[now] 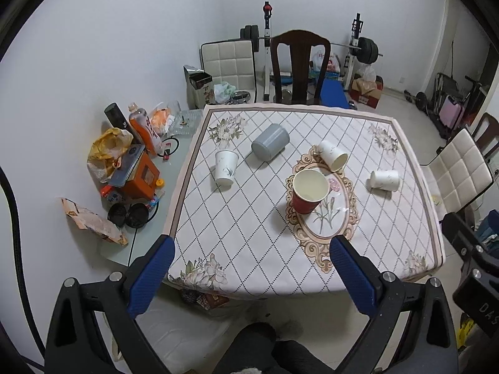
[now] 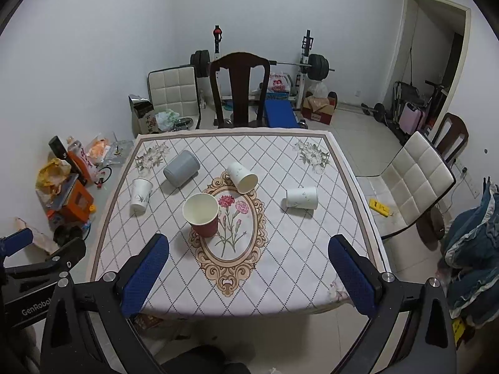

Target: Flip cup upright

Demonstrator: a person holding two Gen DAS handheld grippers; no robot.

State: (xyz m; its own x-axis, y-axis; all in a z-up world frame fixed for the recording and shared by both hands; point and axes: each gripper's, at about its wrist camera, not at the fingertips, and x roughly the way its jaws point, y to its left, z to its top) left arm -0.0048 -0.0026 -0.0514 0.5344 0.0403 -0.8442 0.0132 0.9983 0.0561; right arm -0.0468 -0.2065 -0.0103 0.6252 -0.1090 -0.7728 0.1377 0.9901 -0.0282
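On the table's right side the white paper cup (image 2: 301,198) lies tipped, long axis left-right, nearer the right gripper (image 2: 249,268), both it and the left gripper (image 1: 251,263) spread wide, empty.

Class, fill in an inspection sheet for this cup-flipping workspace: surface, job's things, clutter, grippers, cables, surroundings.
Surface: table under a diamond-patterned floral cloth.
Job's things: red cup upright; left white cup upright; grey cup, middle white cup and right white cup lying on their sides.
Clutter: bags, boxes and bottles on the side table.
Grippers: left hand-held gripper and right hand-held gripper open, holding nothing, at the near edge.
Cables: black cable on the side table.
Surroundings: dark wooden chair, barbell rack, white padded chair.
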